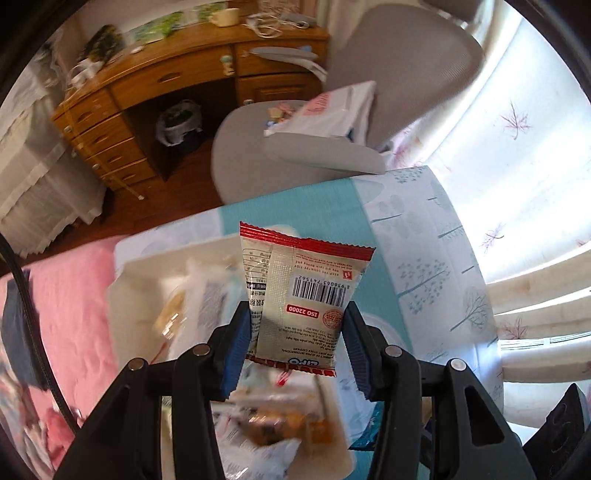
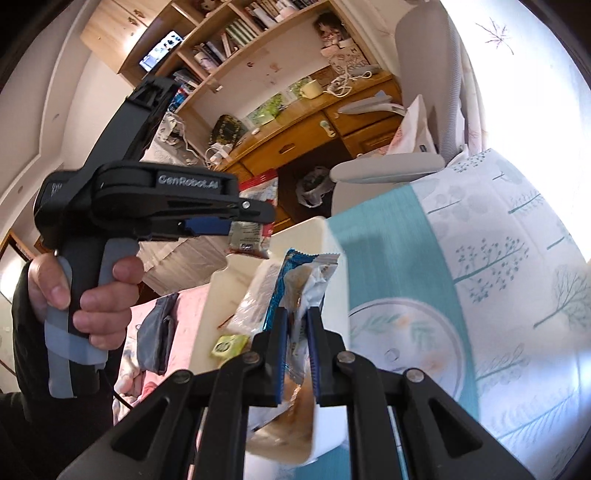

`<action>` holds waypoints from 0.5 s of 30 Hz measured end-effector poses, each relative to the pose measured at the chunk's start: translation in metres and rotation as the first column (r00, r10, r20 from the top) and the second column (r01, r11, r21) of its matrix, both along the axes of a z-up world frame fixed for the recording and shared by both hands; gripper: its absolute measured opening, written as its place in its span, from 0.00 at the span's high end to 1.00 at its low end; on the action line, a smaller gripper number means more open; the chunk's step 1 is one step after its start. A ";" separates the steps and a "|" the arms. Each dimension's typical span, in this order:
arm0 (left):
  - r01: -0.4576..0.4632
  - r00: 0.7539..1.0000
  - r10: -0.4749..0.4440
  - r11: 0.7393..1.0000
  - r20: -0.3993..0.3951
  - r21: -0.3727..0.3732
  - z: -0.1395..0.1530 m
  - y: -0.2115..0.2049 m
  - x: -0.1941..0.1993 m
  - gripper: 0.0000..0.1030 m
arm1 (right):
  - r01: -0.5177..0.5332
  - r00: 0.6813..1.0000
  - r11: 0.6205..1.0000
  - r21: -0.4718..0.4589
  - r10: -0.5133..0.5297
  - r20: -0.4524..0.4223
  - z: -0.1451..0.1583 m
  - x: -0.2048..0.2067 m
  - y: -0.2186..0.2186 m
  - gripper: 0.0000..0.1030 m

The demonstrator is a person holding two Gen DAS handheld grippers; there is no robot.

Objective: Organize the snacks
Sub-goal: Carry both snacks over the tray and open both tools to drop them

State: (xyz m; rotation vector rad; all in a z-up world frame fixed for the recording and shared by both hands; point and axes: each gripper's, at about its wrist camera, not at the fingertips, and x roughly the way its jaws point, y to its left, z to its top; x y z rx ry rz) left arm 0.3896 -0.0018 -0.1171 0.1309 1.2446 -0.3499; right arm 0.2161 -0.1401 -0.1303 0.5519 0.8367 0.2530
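Left hand-held gripper (image 1: 297, 334): pinching a red-and-cream packet (image 1: 303, 291) by its two sides, lifted clear above the tray (image 1: 140, 273).
Right hand-held gripper (image 2: 297, 350): pressed nearly together on a blue-and-white wrapper (image 2: 295, 280), raised over the tray's near end.
Hand (image 2: 88, 291): wrapped around the left tool's grey grip.
Tray: cream, on the table (image 1: 417, 236) toward its left edge, holding more blurred packets and a small yellow-green sachet (image 2: 228, 345).
Table: teal-and-white cloth printed with trees.
Plate (image 2: 413, 332): pale, leaf-patterned, on the table right of the tray.
Bedding (image 1: 70, 295): pink, beyond the table's left edge.
Chair (image 1: 354, 96): grey, past the table's far edge, with a white bag on its seat.
Room: wooden desk (image 1: 177, 81) with drawers, bookshelves (image 2: 236, 33) above it, bright curtain (image 1: 524, 122) at right.
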 end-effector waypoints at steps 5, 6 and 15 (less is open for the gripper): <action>-0.071 0.997 0.072 0.997 0.005 -0.032 -0.003 0.052 -0.031 0.54 | -0.028 1.000 1.000 0.008 0.028 -0.005 -0.003 -0.016 0.030 0.90; -0.082 0.997 0.083 0.996 0.008 -0.037 -0.005 0.060 -0.037 0.54 | -0.035 0.999 0.999 0.008 0.035 -0.008 -0.004 -0.018 0.035 0.90; -0.159 0.987 0.159 0.982 -0.008 -0.103 -0.025 0.109 -0.090 0.29 | -0.042 0.998 0.997 -0.059 0.039 -0.059 -0.013 -0.044 0.064 0.89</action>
